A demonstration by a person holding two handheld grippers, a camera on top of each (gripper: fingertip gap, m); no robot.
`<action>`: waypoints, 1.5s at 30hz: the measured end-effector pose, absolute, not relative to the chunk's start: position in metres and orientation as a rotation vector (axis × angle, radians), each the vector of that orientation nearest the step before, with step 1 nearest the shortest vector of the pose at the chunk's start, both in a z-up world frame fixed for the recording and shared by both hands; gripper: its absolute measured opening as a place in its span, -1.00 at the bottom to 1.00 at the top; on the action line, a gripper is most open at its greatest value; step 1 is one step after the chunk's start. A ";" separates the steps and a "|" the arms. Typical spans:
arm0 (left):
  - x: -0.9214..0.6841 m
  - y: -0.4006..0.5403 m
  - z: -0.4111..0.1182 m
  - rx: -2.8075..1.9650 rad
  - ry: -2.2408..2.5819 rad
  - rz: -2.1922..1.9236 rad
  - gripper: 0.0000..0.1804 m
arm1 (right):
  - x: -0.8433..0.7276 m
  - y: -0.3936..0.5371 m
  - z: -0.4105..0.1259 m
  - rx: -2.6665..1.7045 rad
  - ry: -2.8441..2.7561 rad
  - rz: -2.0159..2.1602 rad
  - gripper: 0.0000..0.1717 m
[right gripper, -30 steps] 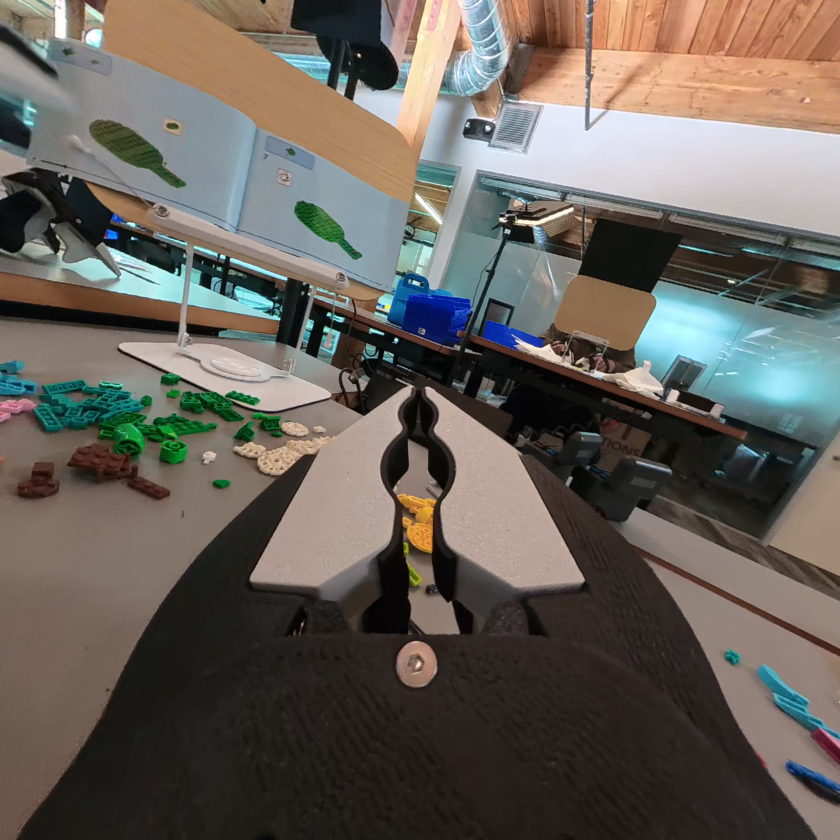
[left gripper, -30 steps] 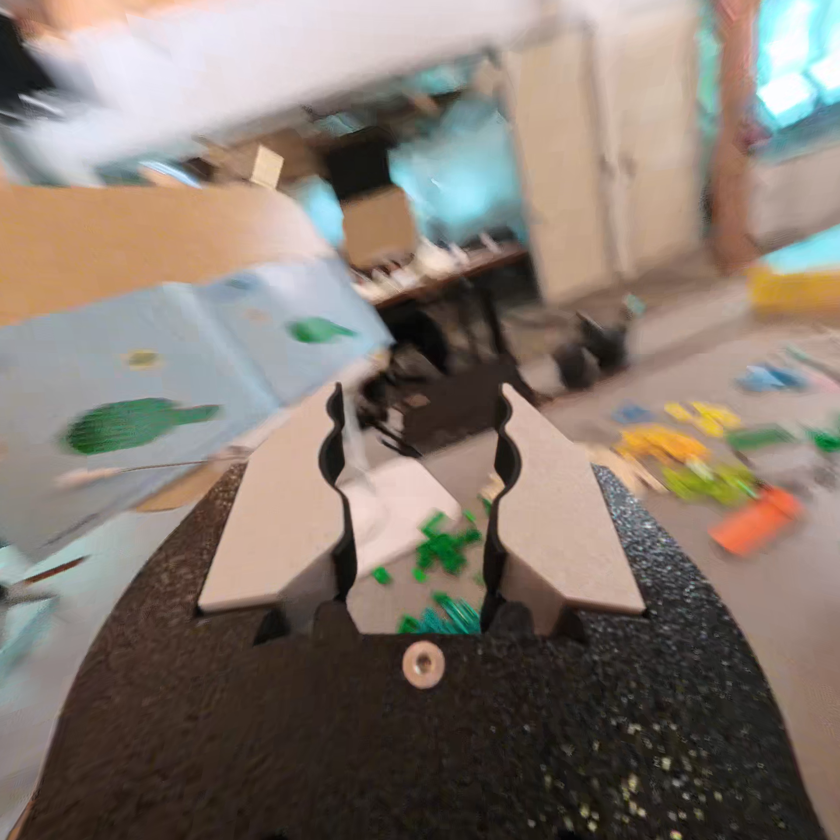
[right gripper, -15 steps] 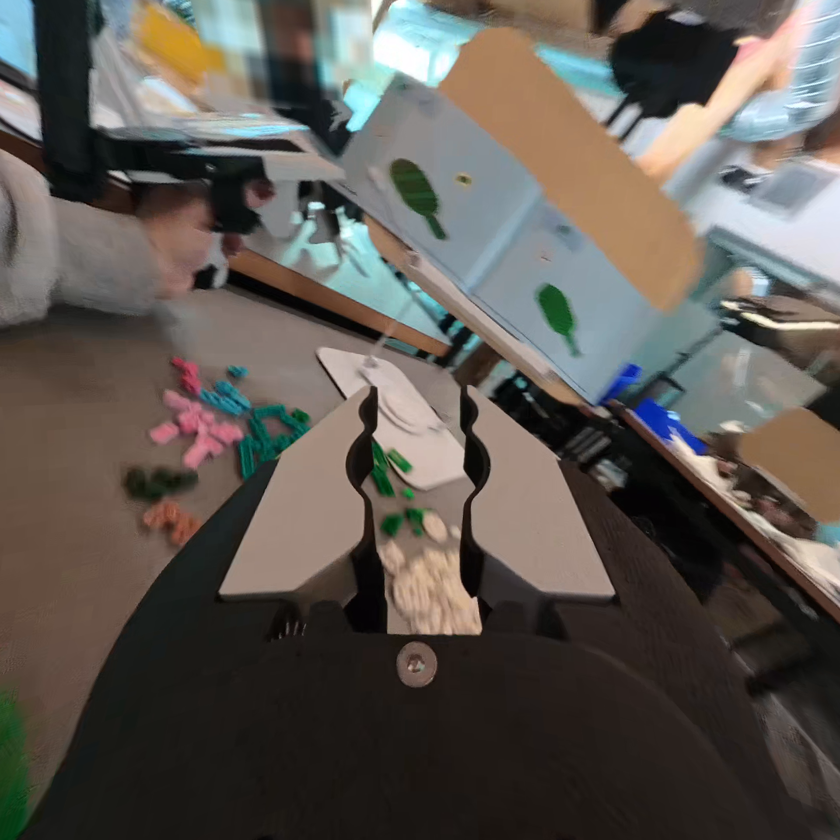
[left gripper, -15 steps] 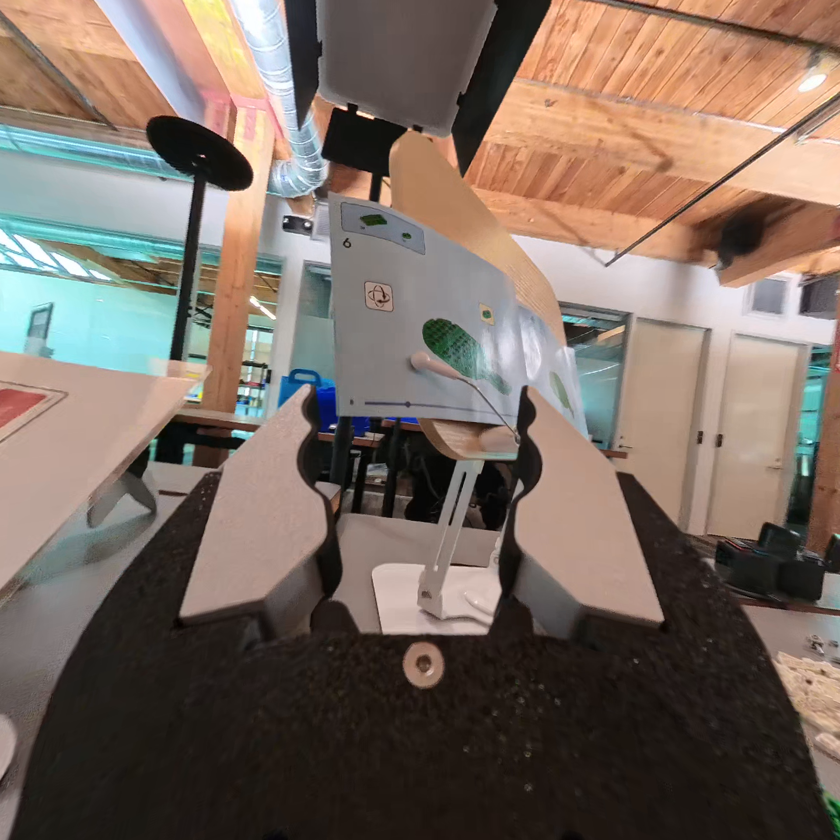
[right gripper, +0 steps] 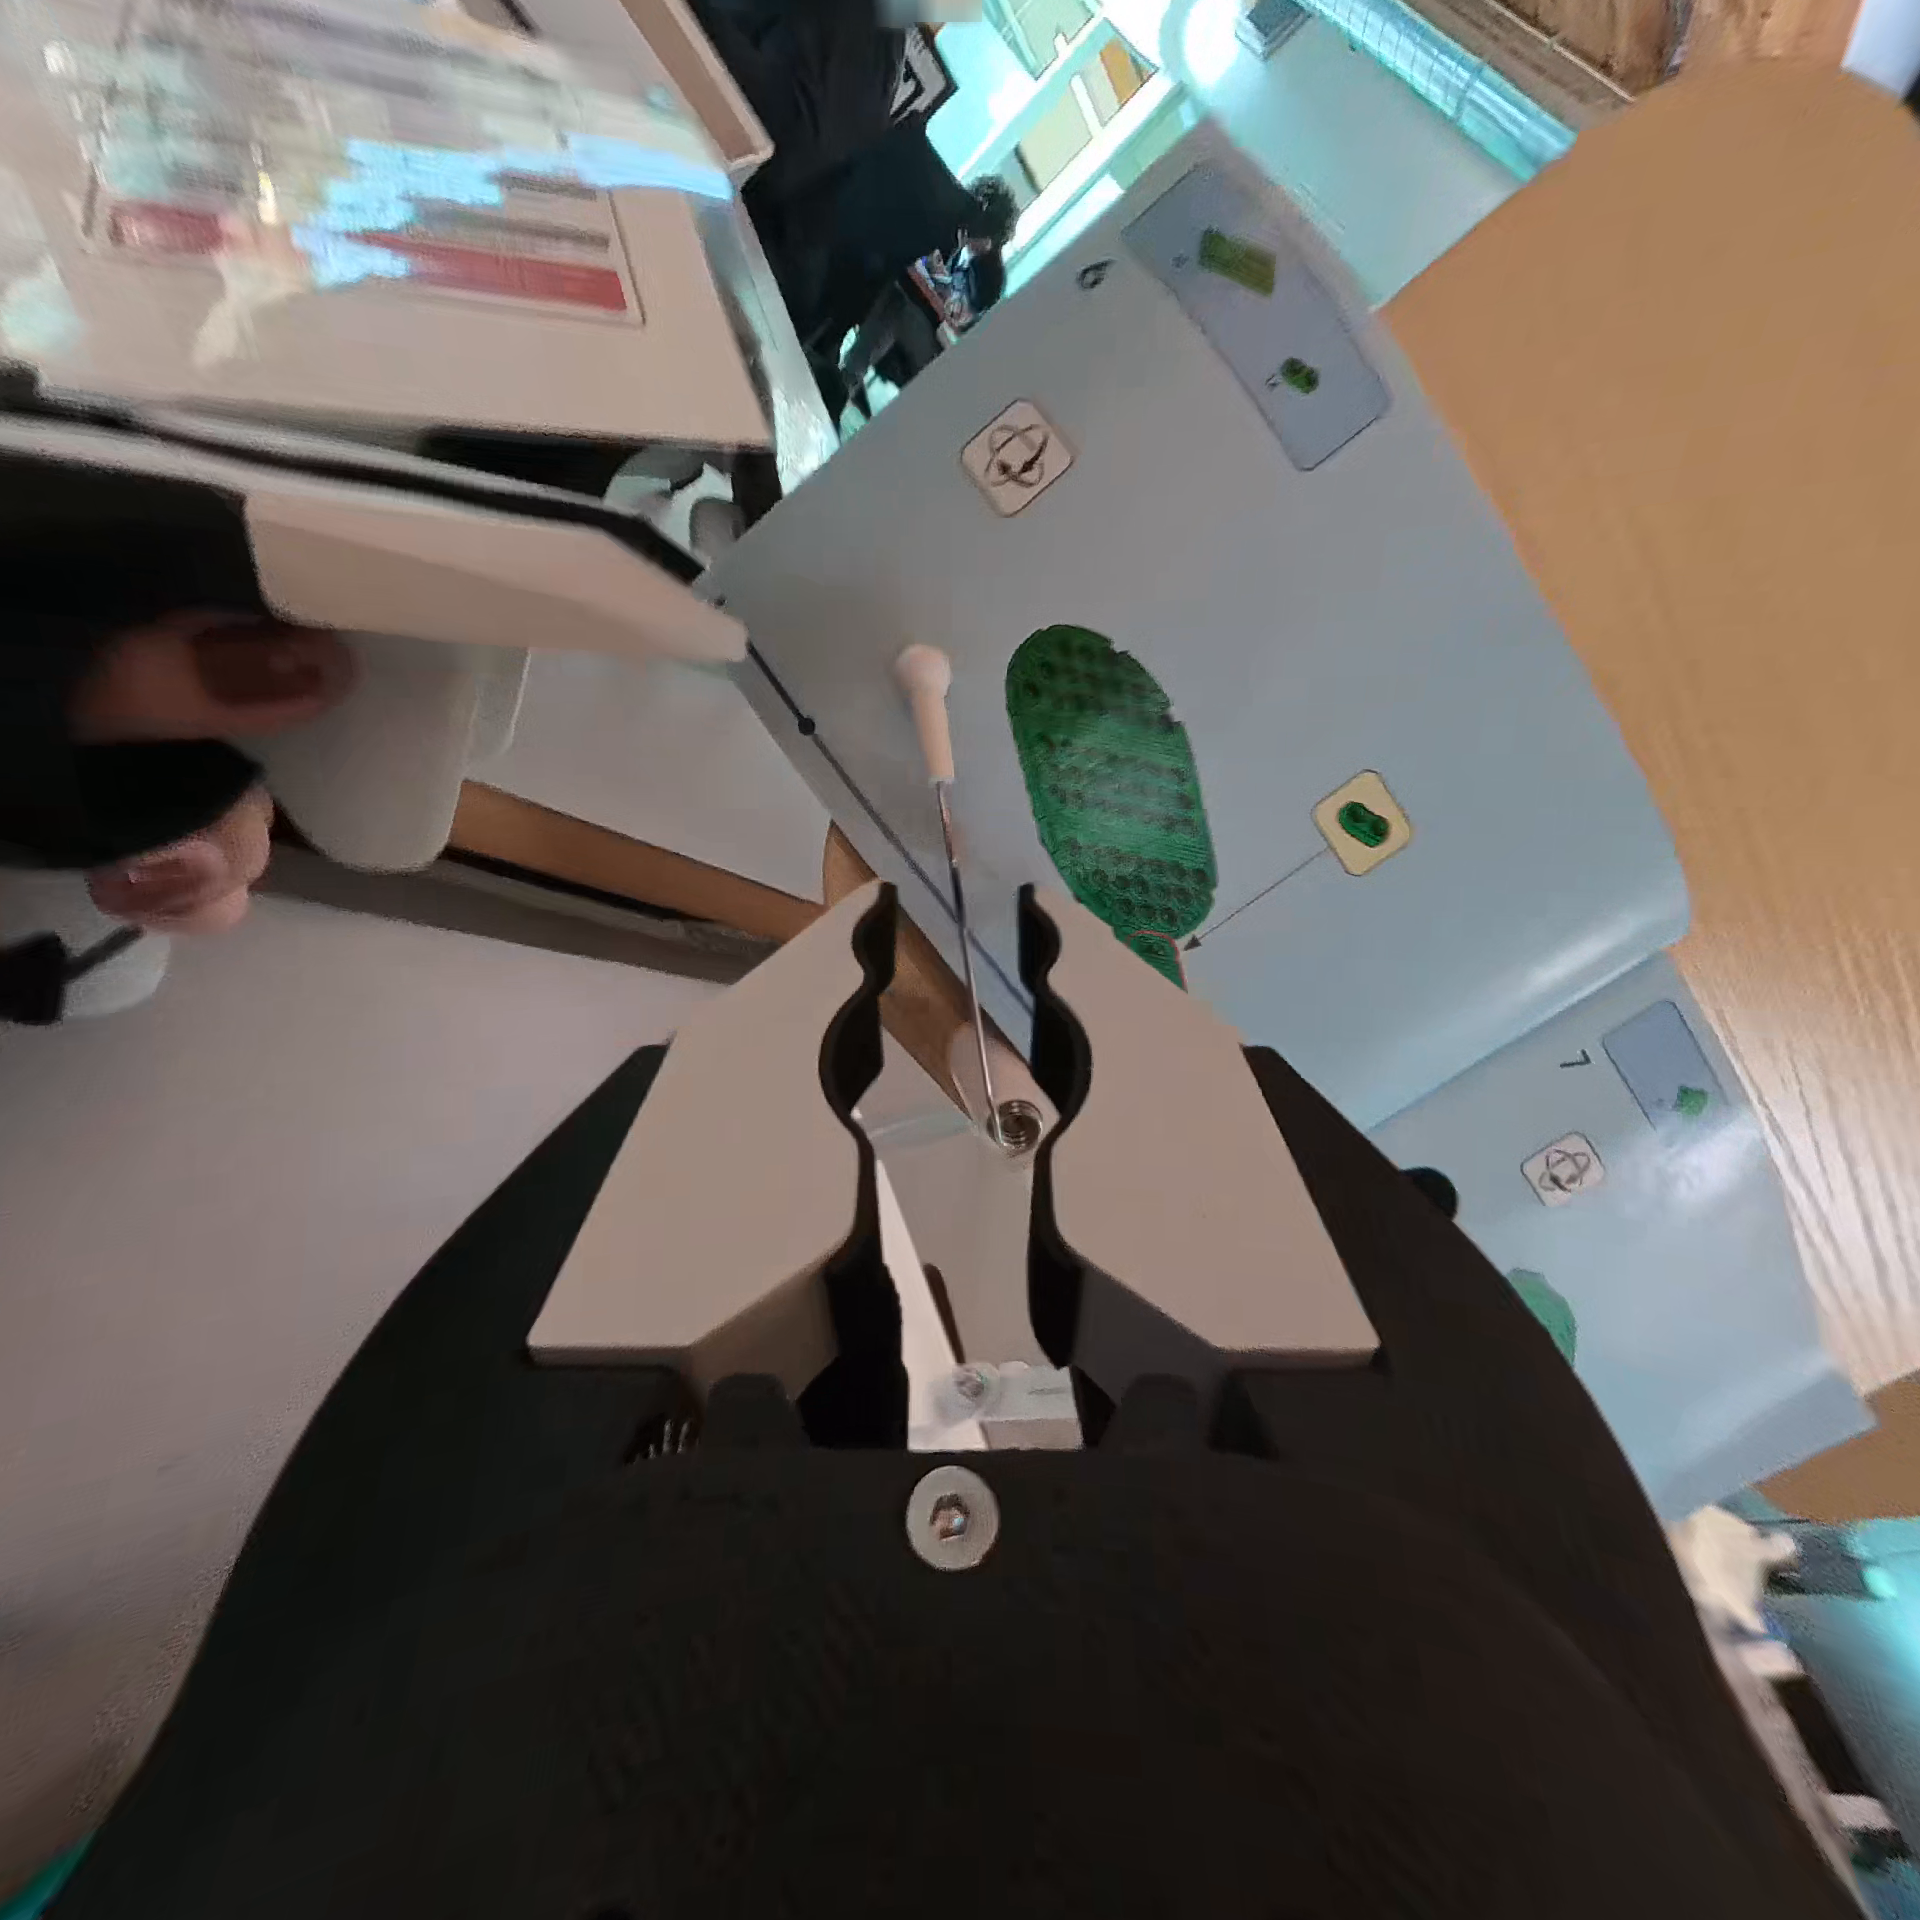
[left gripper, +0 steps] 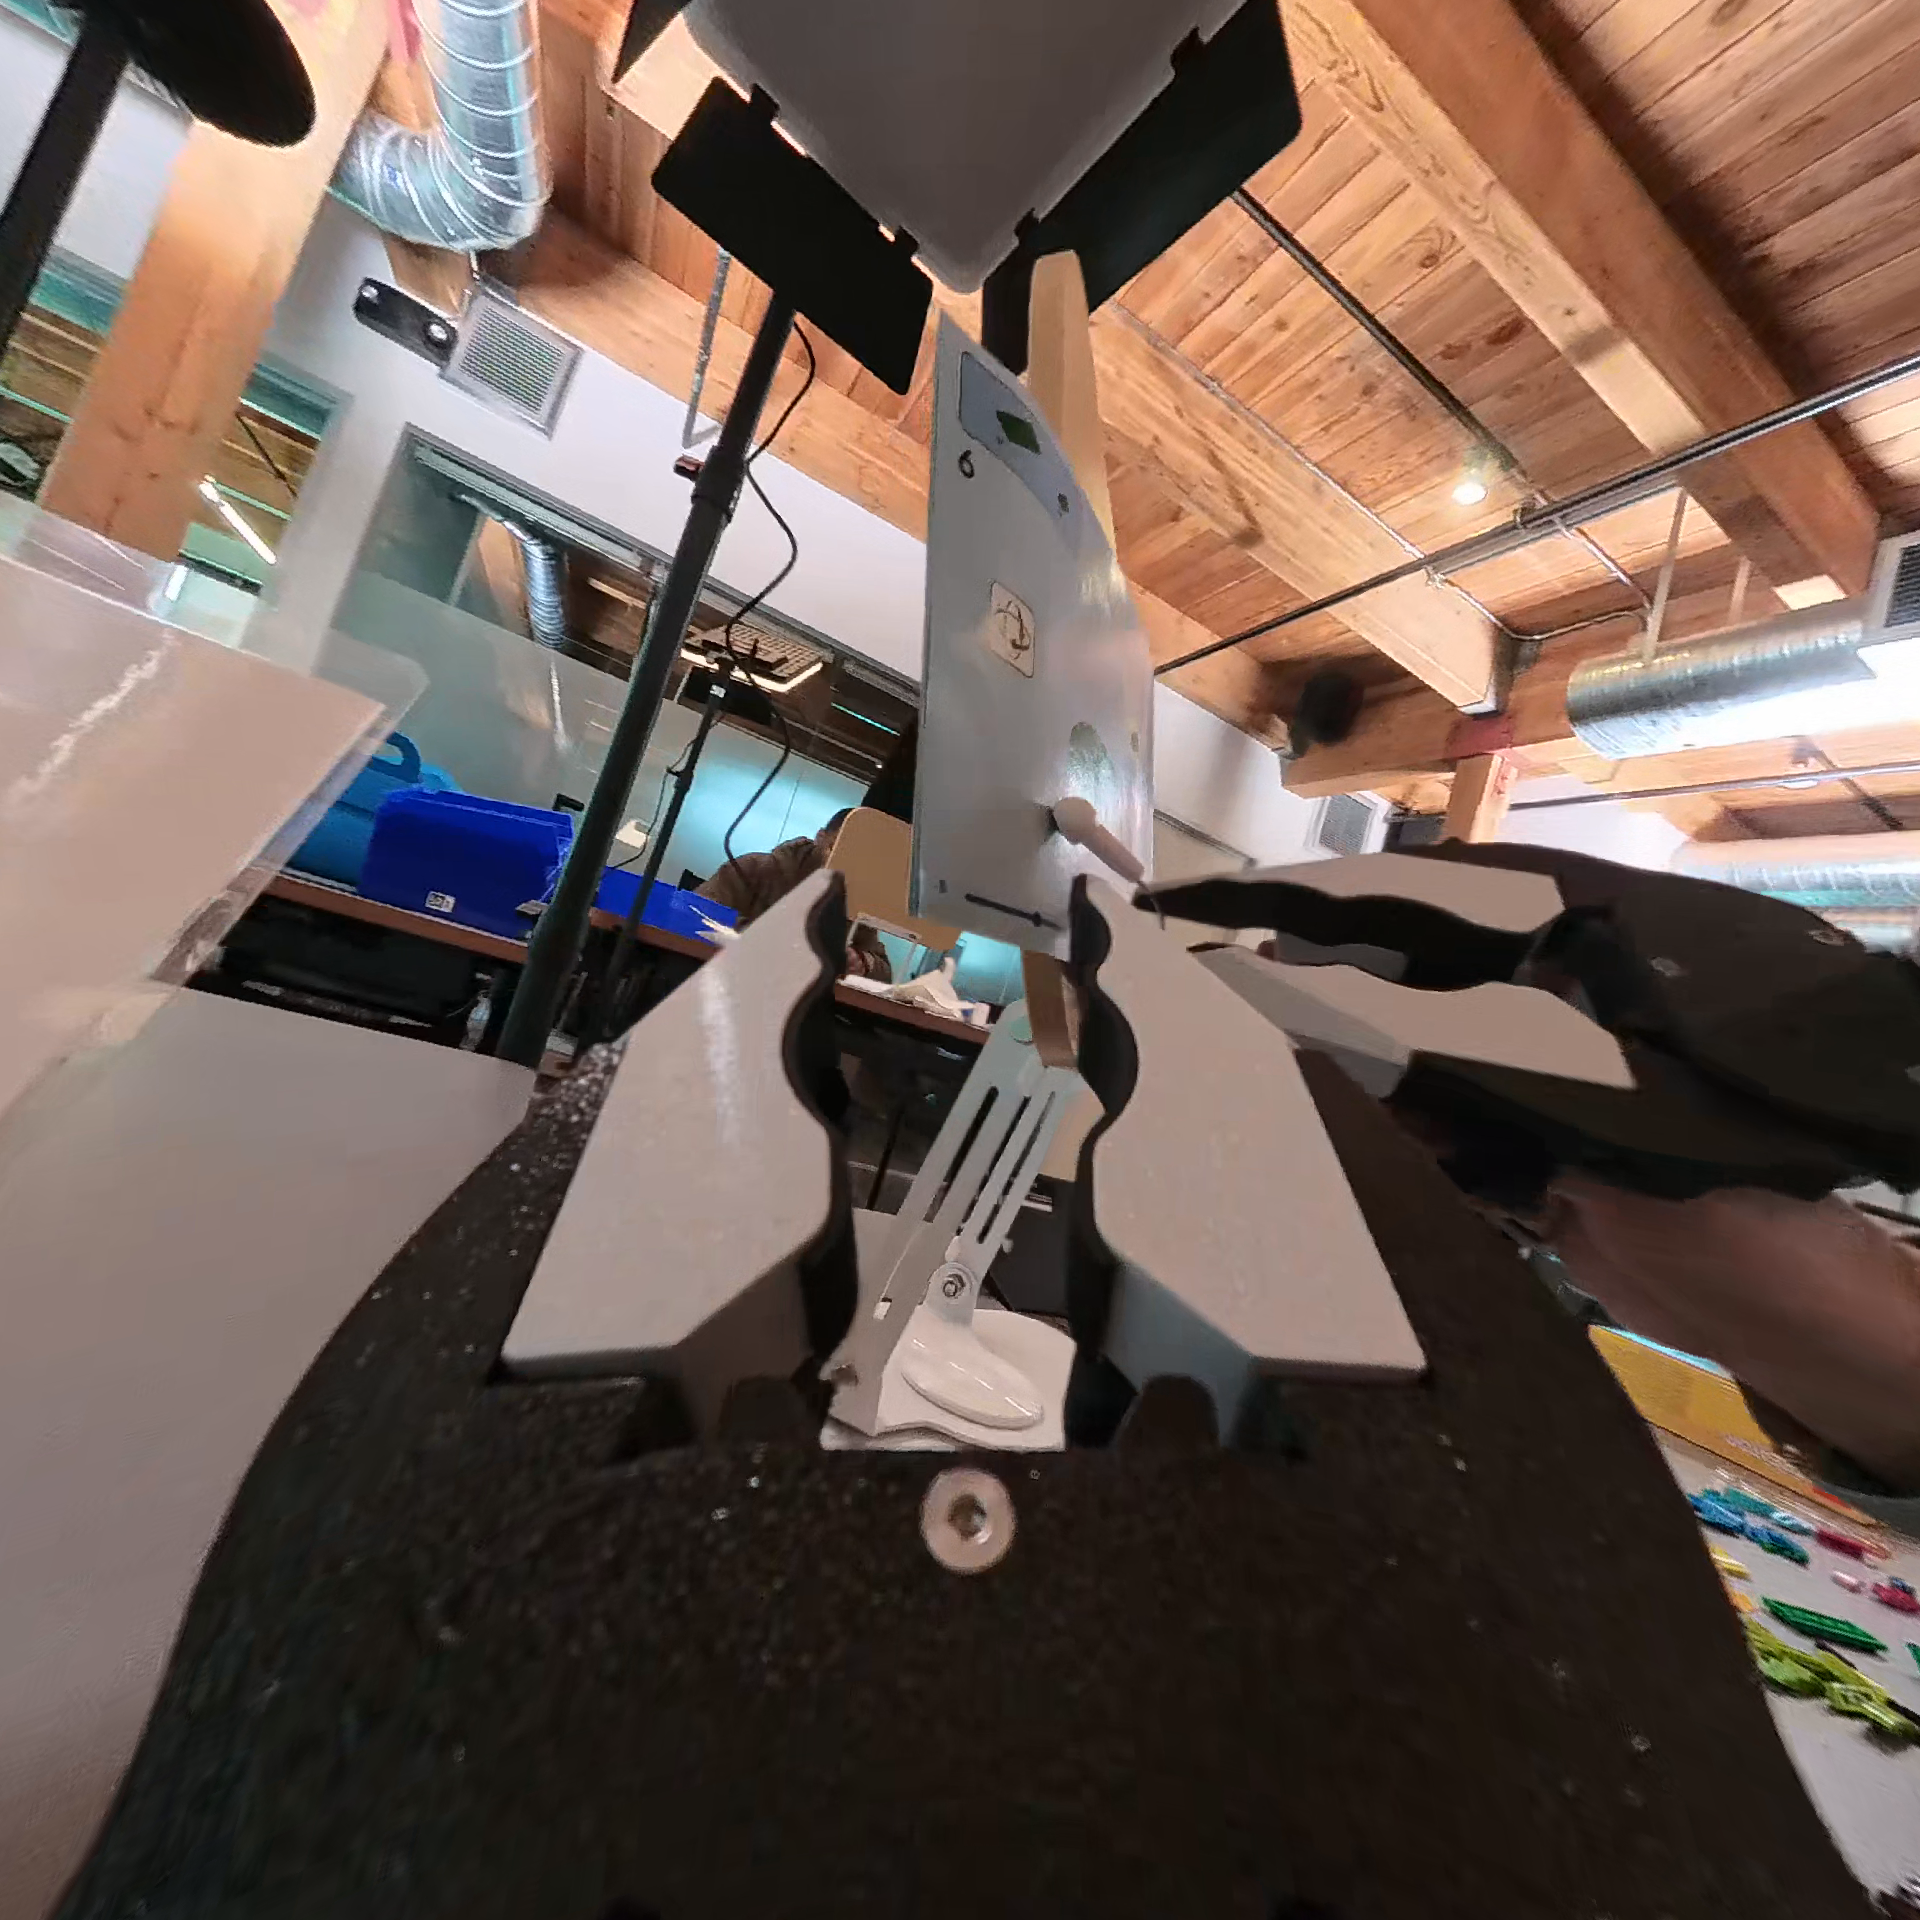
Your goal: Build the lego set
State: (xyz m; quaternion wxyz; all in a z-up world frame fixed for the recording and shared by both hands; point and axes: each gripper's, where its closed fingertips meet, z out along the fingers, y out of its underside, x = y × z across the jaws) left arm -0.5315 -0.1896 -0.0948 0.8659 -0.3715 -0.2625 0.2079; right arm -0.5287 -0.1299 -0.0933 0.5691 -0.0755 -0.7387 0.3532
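1. Left wrist view: the left gripper has its jaws moderately apart with nothing pressed between the pads. Its tips frame the lower left corner of a pale blue instruction booklet standing on a wooden book stand, whose white slotted arm and white base show between the fingers. A white-tipped page-holder wire lies across the page. The right gripper reaches in from the right, its tips at that wire's thin part; whether they touch it cannot be told. Coloured bricks lie on the grey table at lower right.

2. Right wrist view: the right gripper is narrowly open. The wire runs up between its fingers with a gap on both sides, so it is not clamped; the wire's spring coil sits deeper in the jaws. The booklet, with a green printed shape, fills the space ahead. The left gripper points at the booklet's corner from the left, held by a hand.
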 end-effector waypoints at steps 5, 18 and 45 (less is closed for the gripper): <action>-0.531 -0.196 -0.089 -0.749 -0.512 0.412 -1.00 | -0.529 -0.132 -0.106 0.175 -1.656 0.491 -0.97; -0.538 -0.214 -0.092 -0.714 -0.595 0.567 -0.84 | -0.483 -0.068 -0.079 0.006 -1.381 1.020 -0.66; -0.521 -0.176 -0.090 -0.740 -0.450 0.325 -0.23 | -0.546 -0.057 -0.068 -0.433 -1.618 1.484 -0.88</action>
